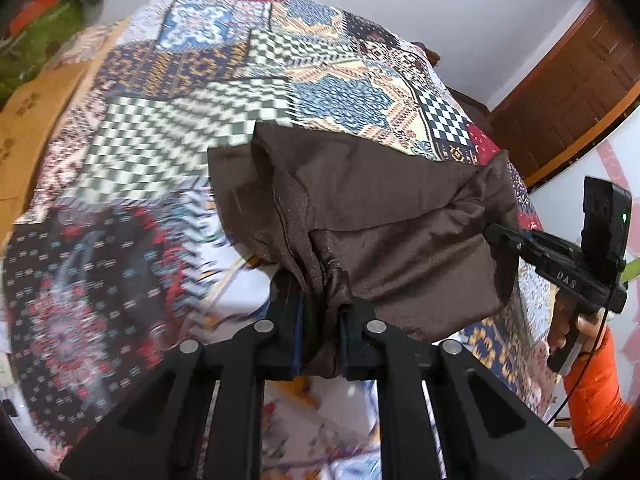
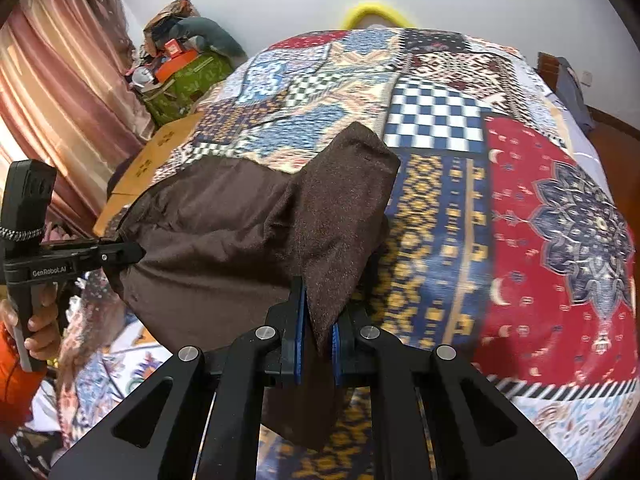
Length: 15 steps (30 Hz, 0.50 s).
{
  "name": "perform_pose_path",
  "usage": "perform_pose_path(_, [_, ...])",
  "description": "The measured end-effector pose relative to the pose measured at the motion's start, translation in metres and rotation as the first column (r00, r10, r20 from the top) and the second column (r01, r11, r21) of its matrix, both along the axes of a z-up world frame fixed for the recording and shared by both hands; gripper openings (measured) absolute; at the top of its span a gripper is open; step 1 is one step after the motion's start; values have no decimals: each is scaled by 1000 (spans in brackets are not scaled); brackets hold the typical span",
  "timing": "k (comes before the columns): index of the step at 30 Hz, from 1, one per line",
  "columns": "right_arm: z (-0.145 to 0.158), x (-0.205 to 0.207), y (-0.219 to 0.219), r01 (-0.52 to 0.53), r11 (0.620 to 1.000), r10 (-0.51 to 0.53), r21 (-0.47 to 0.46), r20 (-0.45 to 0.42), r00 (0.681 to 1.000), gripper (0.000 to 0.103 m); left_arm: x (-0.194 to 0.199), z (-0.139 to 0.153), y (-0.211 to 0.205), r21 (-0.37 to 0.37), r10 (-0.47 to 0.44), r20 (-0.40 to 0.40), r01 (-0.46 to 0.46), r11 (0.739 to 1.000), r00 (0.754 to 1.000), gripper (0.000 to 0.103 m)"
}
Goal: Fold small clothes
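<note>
A small dark brown garment (image 1: 360, 208) hangs stretched between my two grippers above a patchwork bedspread (image 1: 152, 152). My left gripper (image 1: 320, 320) is shut on one bunched corner of it. My right gripper (image 2: 318, 332) is shut on the other corner, and the brown garment (image 2: 224, 232) sags between them. In the left wrist view the right gripper (image 1: 494, 234) pinches the cloth at the right. In the right wrist view the left gripper (image 2: 134, 254) pinches it at the left. The far edge of the cloth lies on or just over the bedspread (image 2: 520, 200).
A wooden door (image 1: 568, 80) stands to the right of the bed. A pile of bags and boxes (image 2: 180, 64) sits by the pink curtain (image 2: 48, 92) on the left. A cardboard box (image 2: 152, 160) is by the bed's left edge. A yellow ring (image 2: 376, 12) shows past the far edge.
</note>
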State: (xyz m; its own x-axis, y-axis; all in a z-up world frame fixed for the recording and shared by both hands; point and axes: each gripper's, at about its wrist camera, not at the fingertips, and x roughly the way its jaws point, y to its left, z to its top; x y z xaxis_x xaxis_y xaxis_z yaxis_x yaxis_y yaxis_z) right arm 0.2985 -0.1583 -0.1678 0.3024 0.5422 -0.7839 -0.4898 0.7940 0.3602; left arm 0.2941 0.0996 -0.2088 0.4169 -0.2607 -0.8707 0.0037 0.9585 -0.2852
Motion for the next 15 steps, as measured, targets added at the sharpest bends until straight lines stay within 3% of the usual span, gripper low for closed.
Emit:
perform_pose_path(6, [5, -17, 44, -81, 996, 82, 31, -11, 997, 8, -43, 11, 37, 72, 29, 12, -30, 997, 1000, 13])
perform_pose_path(12, [3, -35, 79, -125, 991, 126, 40, -38, 991, 8, -78, -15, 81, 12, 104, -64, -103, 995, 992, 13])
perform_pose_path(15, [2, -43, 95, -140, 990, 141, 21, -41, 989, 8, -89, -26, 92, 5, 125, -65, -125, 992, 990, 15])
